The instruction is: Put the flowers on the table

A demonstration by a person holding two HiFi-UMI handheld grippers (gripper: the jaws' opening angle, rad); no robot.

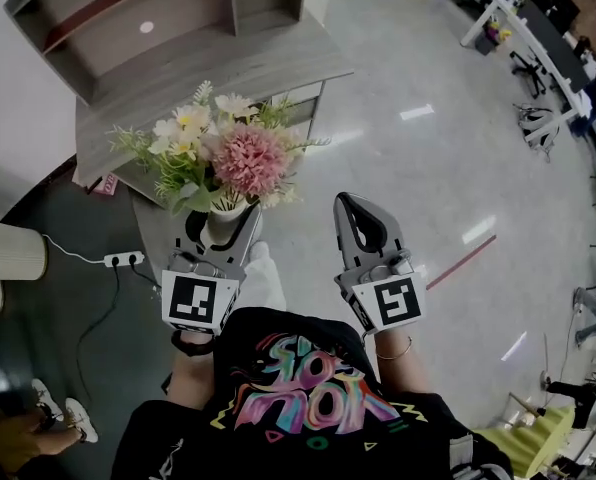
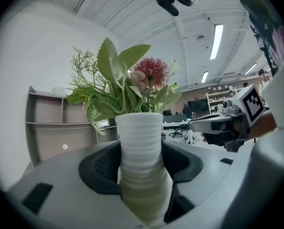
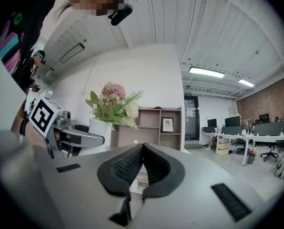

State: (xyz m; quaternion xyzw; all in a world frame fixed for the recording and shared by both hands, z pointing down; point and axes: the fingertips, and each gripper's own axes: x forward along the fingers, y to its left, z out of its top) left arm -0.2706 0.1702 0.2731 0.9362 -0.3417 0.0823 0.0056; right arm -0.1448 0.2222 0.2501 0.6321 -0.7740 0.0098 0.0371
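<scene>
A white ribbed vase (image 2: 141, 151) with a pink bloom, pale flowers and green leaves (image 1: 223, 158) hangs upright in the air, and my left gripper (image 1: 221, 230) is shut on the vase's lower part. In the left gripper view both dark pads (image 2: 100, 168) press the vase's sides. My right gripper (image 1: 363, 226) is held beside it, to the right, shut with nothing between its pads (image 3: 127, 166). The grey table (image 1: 208, 83) with a shelf unit on it lies just beyond the flowers. The right gripper view shows the bouquet (image 3: 112, 105) at left.
A shelf unit (image 1: 148, 13) stands on the table's back. A white power strip (image 1: 124, 259) and its cable lie on the dark floor at left. Office desks and chairs (image 1: 548, 38) fill the far right. The pale floor stretches between.
</scene>
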